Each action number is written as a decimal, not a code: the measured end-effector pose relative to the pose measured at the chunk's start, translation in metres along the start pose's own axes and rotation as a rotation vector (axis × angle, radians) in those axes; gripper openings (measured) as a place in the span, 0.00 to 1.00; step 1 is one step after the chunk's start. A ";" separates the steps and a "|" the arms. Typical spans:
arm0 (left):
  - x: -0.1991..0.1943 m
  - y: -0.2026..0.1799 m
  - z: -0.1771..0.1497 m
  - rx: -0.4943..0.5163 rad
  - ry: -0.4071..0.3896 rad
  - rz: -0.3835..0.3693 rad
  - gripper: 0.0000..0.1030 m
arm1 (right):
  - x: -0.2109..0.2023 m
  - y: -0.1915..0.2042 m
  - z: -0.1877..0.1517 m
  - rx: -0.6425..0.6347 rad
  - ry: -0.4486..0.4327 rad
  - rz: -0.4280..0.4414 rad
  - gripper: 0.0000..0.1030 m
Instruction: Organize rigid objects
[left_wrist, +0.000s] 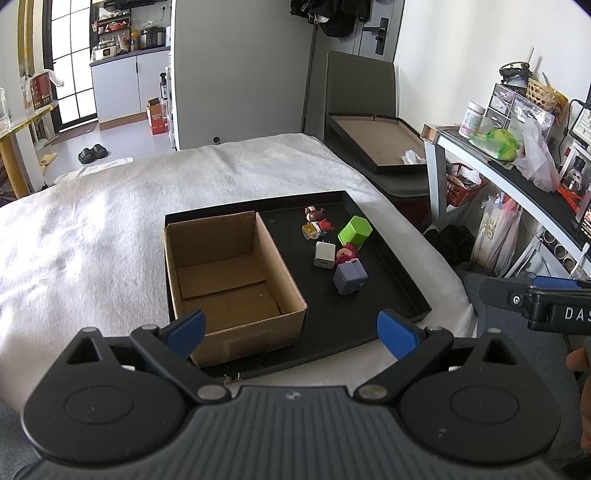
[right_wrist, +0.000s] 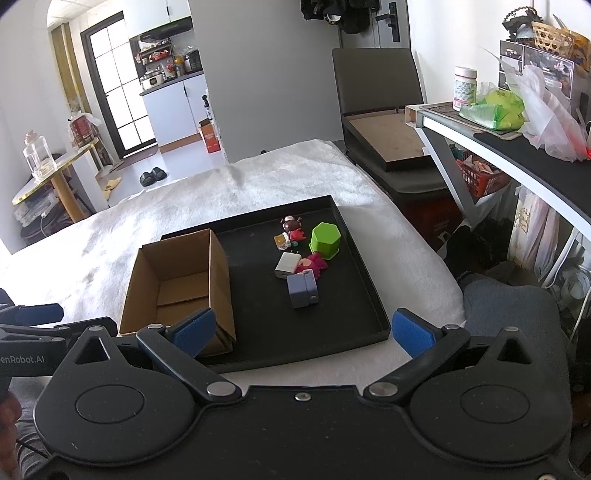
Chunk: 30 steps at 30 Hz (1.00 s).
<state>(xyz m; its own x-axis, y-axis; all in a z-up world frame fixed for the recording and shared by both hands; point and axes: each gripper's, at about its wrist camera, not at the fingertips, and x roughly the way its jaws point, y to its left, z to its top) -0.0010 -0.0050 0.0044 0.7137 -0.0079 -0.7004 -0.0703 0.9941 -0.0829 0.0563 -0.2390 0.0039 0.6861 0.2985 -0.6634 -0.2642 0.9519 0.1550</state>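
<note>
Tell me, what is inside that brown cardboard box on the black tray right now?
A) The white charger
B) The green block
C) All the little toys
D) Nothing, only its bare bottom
D: the cardboard box shows only its bare bottom, while the white charger, green block and small toys all lie beside it on the black tray.

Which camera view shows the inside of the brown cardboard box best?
The left wrist view: it looks down onto the brown cardboard box, showing most of its floor. In the right wrist view its near wall and a blue finger hide much of the floor.
</note>
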 end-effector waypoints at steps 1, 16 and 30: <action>0.000 0.000 0.000 0.000 0.000 0.001 0.96 | 0.000 0.000 0.000 -0.001 -0.001 0.000 1.00; 0.001 0.001 0.000 -0.024 -0.017 0.009 0.96 | 0.000 -0.002 0.001 0.000 0.002 0.001 1.00; 0.026 0.014 0.001 -0.064 0.013 0.057 0.96 | 0.019 -0.010 0.001 -0.012 0.021 -0.019 1.00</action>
<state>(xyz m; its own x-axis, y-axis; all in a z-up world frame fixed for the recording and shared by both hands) 0.0176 0.0092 -0.0146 0.6983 0.0470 -0.7143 -0.1554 0.9840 -0.0872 0.0728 -0.2426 -0.0097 0.6765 0.2791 -0.6815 -0.2600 0.9563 0.1335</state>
